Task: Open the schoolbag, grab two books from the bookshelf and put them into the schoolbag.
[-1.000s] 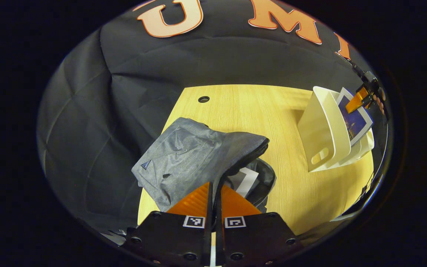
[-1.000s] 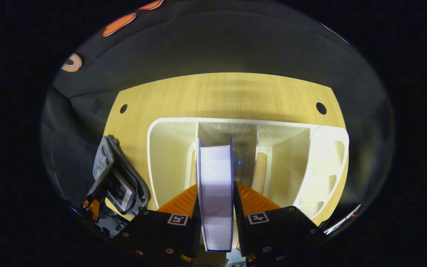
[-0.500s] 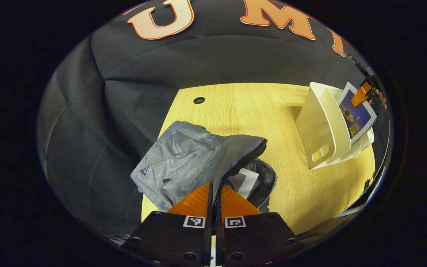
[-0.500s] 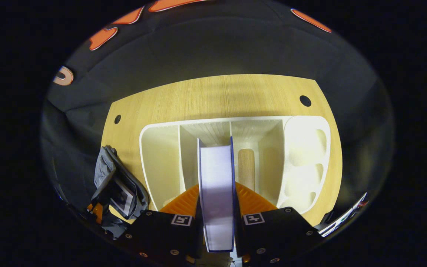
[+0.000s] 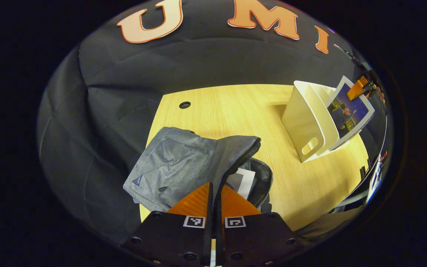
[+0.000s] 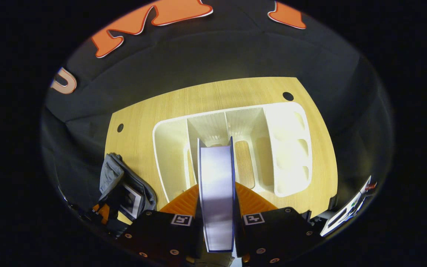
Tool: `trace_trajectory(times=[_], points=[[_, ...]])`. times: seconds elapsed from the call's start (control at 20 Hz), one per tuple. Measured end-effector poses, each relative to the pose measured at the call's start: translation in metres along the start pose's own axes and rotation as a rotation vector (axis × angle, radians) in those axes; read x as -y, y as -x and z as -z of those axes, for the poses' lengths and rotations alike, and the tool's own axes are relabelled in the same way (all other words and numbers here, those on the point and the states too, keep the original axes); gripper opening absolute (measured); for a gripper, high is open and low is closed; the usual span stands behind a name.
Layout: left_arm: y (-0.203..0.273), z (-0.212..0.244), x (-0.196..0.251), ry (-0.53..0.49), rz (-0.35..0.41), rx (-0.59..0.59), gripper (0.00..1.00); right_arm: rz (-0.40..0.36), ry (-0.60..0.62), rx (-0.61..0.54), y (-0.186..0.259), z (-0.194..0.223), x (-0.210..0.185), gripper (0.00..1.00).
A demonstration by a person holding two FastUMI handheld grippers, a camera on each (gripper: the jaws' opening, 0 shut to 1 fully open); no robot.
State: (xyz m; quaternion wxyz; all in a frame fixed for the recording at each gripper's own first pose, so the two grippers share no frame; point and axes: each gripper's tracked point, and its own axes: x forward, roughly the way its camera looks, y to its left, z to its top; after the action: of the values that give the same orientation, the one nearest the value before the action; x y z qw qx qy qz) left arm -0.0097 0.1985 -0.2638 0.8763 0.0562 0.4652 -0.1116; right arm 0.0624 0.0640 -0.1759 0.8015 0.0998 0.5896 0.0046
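L gripper point(image 5: 213, 193) is clamped on the zip edge of the grey schoolbag point(image 5: 176, 167), holding it open on the bench point(image 5: 235, 107); one book point(image 5: 244, 181) lies inside. R gripper point(image 6: 216, 193) pinches a blue-covered book point(image 6: 216, 193) w/ both fingers, raised above the white bookshelf point(image 6: 287, 148).

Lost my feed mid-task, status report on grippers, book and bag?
Right gripper shut on second book, above the white bookshelf. Left gripper shut on schoolbag flap, bag open, first book inside. Nothing in the way.
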Motion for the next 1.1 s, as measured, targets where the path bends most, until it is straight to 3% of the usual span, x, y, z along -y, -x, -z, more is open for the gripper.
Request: trace_trajectory(times=[0.8,0.95,1.1], points=[[-0.002,0.007,-0.005,-0.150,0.214,0.030,0.05,0.049,-0.255,0.020,0.047,0.121,-0.025,0.36],[-0.001,0.006,-0.010,-0.176,0.231,0.039,0.07,0.038,-0.311,0.025,0.054,0.141,-0.029,0.36],[0.001,0.003,-0.010,-0.195,0.249,0.048,0.07,-0.039,-0.376,0.024,0.061,0.155,-0.051,0.36]])
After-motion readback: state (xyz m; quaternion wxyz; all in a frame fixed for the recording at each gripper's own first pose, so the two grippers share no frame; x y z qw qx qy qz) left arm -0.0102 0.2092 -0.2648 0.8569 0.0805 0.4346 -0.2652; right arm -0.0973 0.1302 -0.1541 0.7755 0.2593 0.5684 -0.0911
